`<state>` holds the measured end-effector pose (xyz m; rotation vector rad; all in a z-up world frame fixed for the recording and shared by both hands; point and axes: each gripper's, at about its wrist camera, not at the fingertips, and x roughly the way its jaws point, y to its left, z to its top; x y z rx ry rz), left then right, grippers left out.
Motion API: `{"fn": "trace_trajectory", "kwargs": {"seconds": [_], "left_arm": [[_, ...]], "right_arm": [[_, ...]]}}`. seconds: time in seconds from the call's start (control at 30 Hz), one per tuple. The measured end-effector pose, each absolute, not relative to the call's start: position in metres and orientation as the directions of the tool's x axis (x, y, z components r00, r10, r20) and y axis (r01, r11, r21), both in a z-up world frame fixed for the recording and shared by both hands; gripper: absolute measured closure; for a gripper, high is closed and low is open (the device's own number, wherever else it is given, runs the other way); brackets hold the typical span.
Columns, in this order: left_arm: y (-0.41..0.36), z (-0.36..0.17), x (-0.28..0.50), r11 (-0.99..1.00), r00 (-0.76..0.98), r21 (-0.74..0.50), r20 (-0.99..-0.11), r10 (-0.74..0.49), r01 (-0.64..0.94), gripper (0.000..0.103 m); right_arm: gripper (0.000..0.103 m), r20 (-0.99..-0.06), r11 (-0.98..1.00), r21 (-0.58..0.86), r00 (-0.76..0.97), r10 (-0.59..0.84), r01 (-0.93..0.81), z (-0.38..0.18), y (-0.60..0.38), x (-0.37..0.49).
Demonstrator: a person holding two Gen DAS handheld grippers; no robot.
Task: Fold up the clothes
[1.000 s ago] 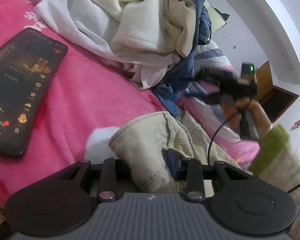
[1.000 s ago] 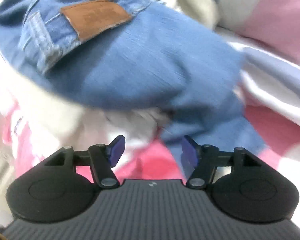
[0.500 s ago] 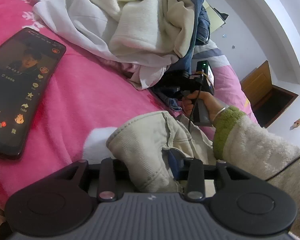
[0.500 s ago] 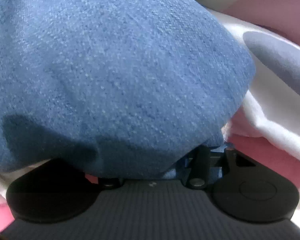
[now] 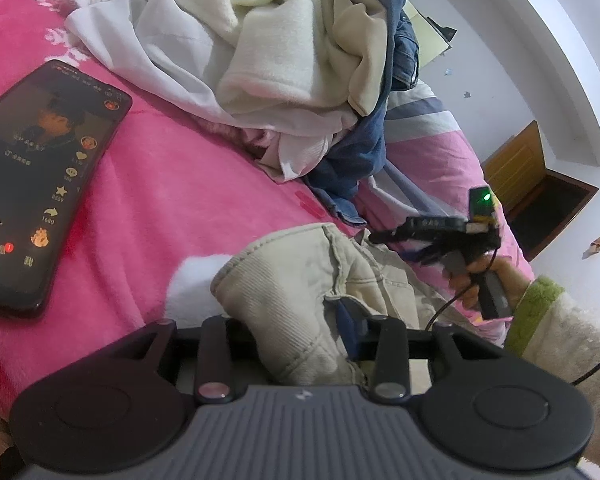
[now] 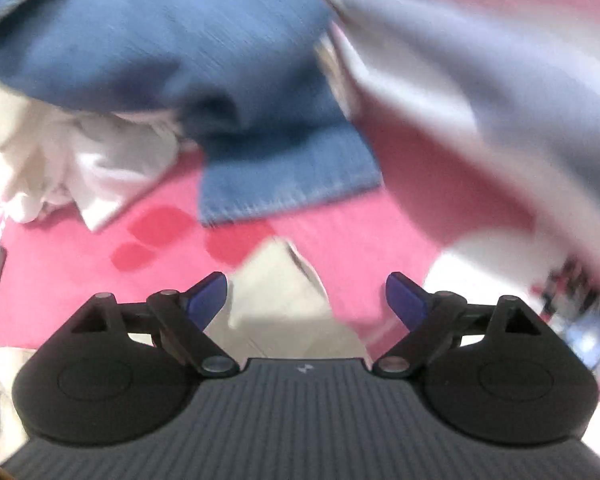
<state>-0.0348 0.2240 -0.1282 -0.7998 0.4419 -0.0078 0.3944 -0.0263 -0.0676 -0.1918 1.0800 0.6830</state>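
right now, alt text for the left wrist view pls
The left gripper is shut on a bunched beige corduroy garment lying on a bright pink fleece blanket. A black smartphone lies left, a heap of unfolded clothes behind, the right gripper at right.

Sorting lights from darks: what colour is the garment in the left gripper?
Beige garment, clearest in the left wrist view.

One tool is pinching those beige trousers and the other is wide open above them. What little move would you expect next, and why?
Probably the right gripper lowers and closes on the beige trousers. Its jaws have just been opening, nothing is pinched between them, and the cloth lies just beyond. The left gripper grips one bunched end only.
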Motion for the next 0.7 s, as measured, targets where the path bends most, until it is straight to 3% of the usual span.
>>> {"fn": "trace_trajectory", "kwargs": {"seconds": [0.07, 0.1, 0.13, 0.23, 0.3, 0.5, 0.7], "left_arm": [[0.223, -0.128, -0.036, 0.706, 0.909, -0.690, -0.383, -0.165, -0.162, 0.066], [0.222, -0.128, -0.036, 0.709, 0.909, -0.687, -0.384, -0.163, -0.164, 0.067], [0.221, -0.128, -0.036, 0.711, 0.909, -0.684, -0.385, -0.160, -0.164, 0.068], [0.219, -0.126, -0.037, 0.724, 0.913, -0.669, -0.383, -0.139, -0.170, 0.079], [0.218, -0.125, -0.040, 0.731, 0.920, -0.660, -0.374, -0.121, -0.172, 0.091], [0.216, -0.116, -0.047, 0.758, 0.939, -0.622, -0.341, -0.038, -0.195, 0.094], [0.227, -0.110, -0.048, 0.754, 0.946, -0.606, -0.319, 0.061, -0.253, 0.094]], "right_arm": [[0.017, -0.863, 0.781, 0.189, 0.278, 0.421, -0.596, -0.077, -0.030, 0.383], [0.026, -0.865, 0.780, 0.195, 0.272, 0.422, -0.594, -0.082, -0.032, 0.378], [0.052, -0.866, 0.780, 0.200, 0.265, 0.424, -0.593, -0.087, -0.034, 0.372], [0.086, -0.852, 0.764, 0.175, 0.294, 0.434, -0.621, -0.070, -0.029, 0.359], [0.093, -0.840, 0.763, 0.110, 0.350, 0.414, -0.637, -0.058, -0.022, 0.345], [0.096, -0.718, 0.763, 0.060, 0.503, 0.481, -0.644, -0.016, -0.002, 0.324], [0.096, -0.625, 0.721, 0.059, 0.538, 0.566, -0.691, 0.002, 0.030, 0.332]]}}
